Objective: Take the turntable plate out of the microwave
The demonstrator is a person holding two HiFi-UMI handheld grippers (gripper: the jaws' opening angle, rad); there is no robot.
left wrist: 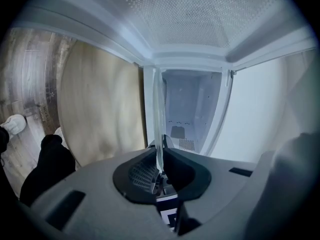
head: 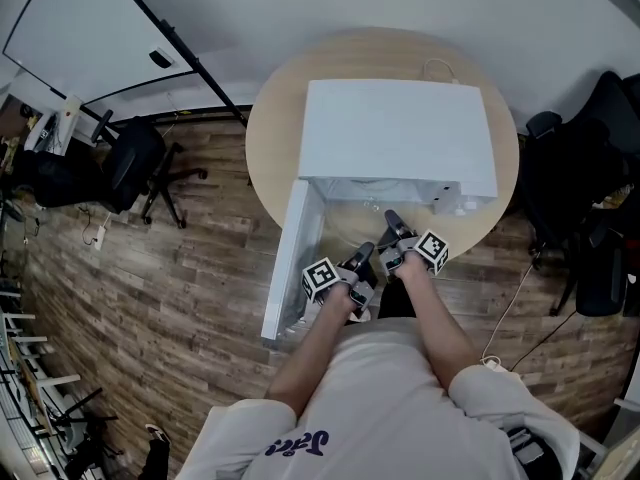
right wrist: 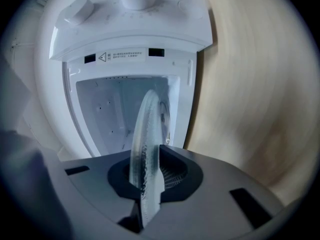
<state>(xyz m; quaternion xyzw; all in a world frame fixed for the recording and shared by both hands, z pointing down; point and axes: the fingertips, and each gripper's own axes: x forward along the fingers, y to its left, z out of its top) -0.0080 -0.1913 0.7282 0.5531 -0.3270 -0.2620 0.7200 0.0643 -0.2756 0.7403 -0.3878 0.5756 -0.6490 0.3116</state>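
The white microwave [head: 400, 133] stands on a round wooden table [head: 272, 158], its door [head: 290, 258] swung open to the left. The clear glass turntable plate [left wrist: 158, 114] is held edge-on just outside the cavity [left wrist: 192, 109]. My left gripper [left wrist: 159, 156] is shut on the plate's rim. In the right gripper view the plate [right wrist: 146, 139] runs up between the jaws, and my right gripper [right wrist: 150, 171] is shut on it too. In the head view both grippers, left [head: 362, 258] and right [head: 392, 223], sit close together in front of the opening. There the plate itself is hard to make out.
The microwave's knob panel [right wrist: 132, 4] shows beside the cavity [right wrist: 110, 114] in the right gripper view. A black office chair [head: 135, 163] stands on the wood floor at left, another chair with dark things [head: 595, 178] at right. A cable [head: 515, 308] trails on the floor.
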